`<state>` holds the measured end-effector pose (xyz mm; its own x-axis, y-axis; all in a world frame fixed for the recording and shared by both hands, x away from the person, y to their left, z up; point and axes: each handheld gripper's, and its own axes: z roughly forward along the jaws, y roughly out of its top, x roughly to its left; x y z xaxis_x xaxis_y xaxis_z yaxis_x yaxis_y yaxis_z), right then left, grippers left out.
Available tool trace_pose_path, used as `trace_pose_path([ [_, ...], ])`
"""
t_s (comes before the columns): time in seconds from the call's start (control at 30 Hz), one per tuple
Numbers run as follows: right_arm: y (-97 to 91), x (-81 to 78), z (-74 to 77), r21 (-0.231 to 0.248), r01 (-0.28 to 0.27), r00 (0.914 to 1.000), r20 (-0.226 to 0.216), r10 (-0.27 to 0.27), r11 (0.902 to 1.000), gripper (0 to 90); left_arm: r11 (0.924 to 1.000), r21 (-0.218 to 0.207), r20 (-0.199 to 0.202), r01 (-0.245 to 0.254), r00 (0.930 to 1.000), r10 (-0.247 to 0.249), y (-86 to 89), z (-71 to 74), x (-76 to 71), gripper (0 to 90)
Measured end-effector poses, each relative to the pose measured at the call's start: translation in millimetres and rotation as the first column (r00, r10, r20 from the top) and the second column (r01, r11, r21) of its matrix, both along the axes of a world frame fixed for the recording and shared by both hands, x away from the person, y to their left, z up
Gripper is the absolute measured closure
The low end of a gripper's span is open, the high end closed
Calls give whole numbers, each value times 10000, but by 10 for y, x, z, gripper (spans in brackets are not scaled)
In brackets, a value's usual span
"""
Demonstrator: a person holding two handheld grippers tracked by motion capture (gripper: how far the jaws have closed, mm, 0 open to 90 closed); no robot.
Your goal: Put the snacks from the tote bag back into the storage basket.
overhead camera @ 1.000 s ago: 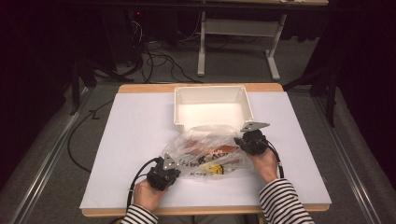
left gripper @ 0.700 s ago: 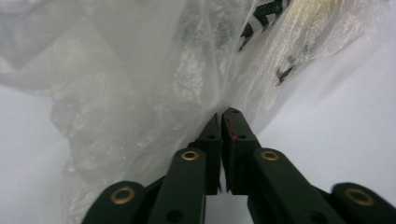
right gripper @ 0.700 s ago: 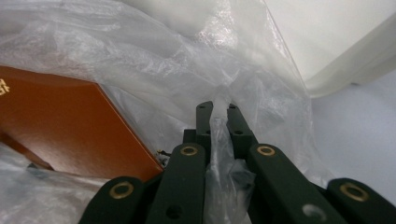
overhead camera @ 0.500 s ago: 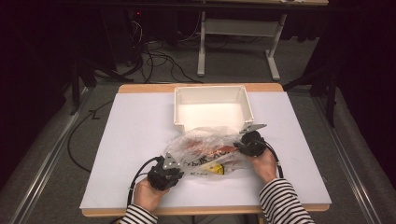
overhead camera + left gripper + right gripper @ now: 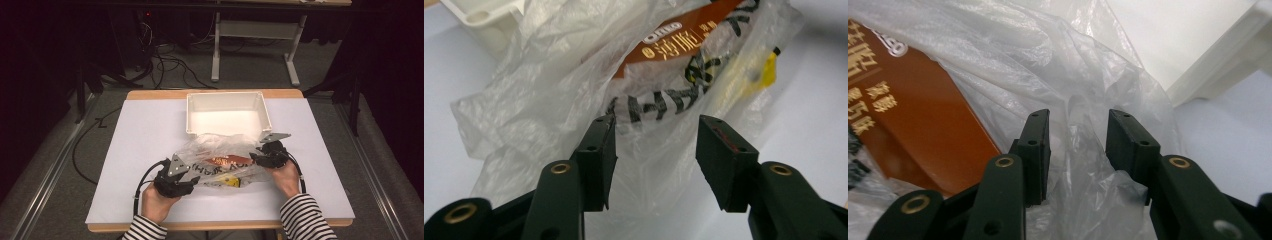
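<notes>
A crumpled clear plastic bag (image 5: 220, 147) lies on the white table sheet, just in front of a white bin (image 5: 227, 95). Inside it are an orange-brown packet (image 5: 227, 161), a yellow item (image 5: 227, 181) and something with black lettering. My left gripper (image 5: 192, 181) is at the bag's near left end. Its jaws have just been opening, and in the left gripper view (image 5: 656, 130) they stand apart with loose film between them, unpressed. My right gripper (image 5: 255, 159) is at the bag's right end. Its jaws (image 5: 1078, 122) have also just been opening, with slack film (image 5: 1048, 60) in the gap.
The white bin (image 5: 1218, 65) is empty and its near wall touches the bag's far side. The white sheet (image 5: 150, 130) has wide bare areas left and right of the bag. Cables and table legs lie on the floor beyond the far edge.
Both grippers' jaws have come apart and let go of the bag's ends. The left gripper has lifted slightly. The bag has slackened in place.
</notes>
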<state>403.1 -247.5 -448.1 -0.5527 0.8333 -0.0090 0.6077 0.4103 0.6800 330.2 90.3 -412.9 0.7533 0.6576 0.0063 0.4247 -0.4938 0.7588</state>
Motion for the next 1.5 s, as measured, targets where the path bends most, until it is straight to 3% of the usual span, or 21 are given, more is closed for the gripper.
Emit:
trace_pose_path([
  [0.17, -7, -89, 142, 338, -61, 9990, 441, 46, 9994, 591, 9997, 109, 161, -205, 9997, 204, -30, 62, 73, 479],
  [0.37, -8, -183, 254, 498, -252, 9963, 831, 210, 9984, 578, 9973, 311, 278, -668, 9974, 660, -88, 58, 265, 474],
  [0.4, -16, -238, 312, 603, -290, 9921, 1236, 214, 9978, 581, 9959, 439, 561, -790, 9955, 765, -117, 50, 308, 477],
  [0.47, -19, -297, 384, 694, -305, 9878, 1544, 195, 9971, 584, 9960, 448, 594, -769, 9955, 742, -131, 46, 328, 481],
  [0.63, -3, -404, 512, 788, -504, 9774, 2086, 330, 9956, 594, 9958, 256, 368, -883, 9955, 874, -169, 15, 449, 499],
  [0.67, 6, -429, 536, 760, -601, 9739, 2229, 418, 9953, 609, 9955, 235, 309, -921, 9953, 913, -172, 2, 475, 509],
  [0.7, 35, -482, 570, 701, -868, 9692, 2365, 680, 9938, 684, 9953, 234, 222, -945, 9953, 940, -174, -11, 499, 550],
  [0.77, 55, -508, 580, 640, -989, 9673, 2406, 808, 9930, 723, 9953, 275, 189, -924, 9956, 919, -178, -37, 539, 602],
  [0.8, 94, -541, 586, 583, -1301, 9644, 2391, 1127, 9898, 776, 9954, 323, 224, -898, 9958, 891, -187, -59, 568, 682],
  [0.93, 149, -555, 550, 544, -1624, 9650, 2172, 1471, 9852, 839, 9953, 330, 137, -912, 9958, 908, -199, -84, 612, 753],
  [1.03, 191, -537, 453, 465, -1712, 9715, 1745, 1608, 9841, 867, 9944, 339, -22, -1002, 9949, 1004, -196, -113, 670, 817],
  [1.5, 16, -529, 197, 95, -1354, 9875, 832, 1342, 9907, 873, 9921, 842, -676, -933, 9928, 991, -137, -258, 690, 818],
])
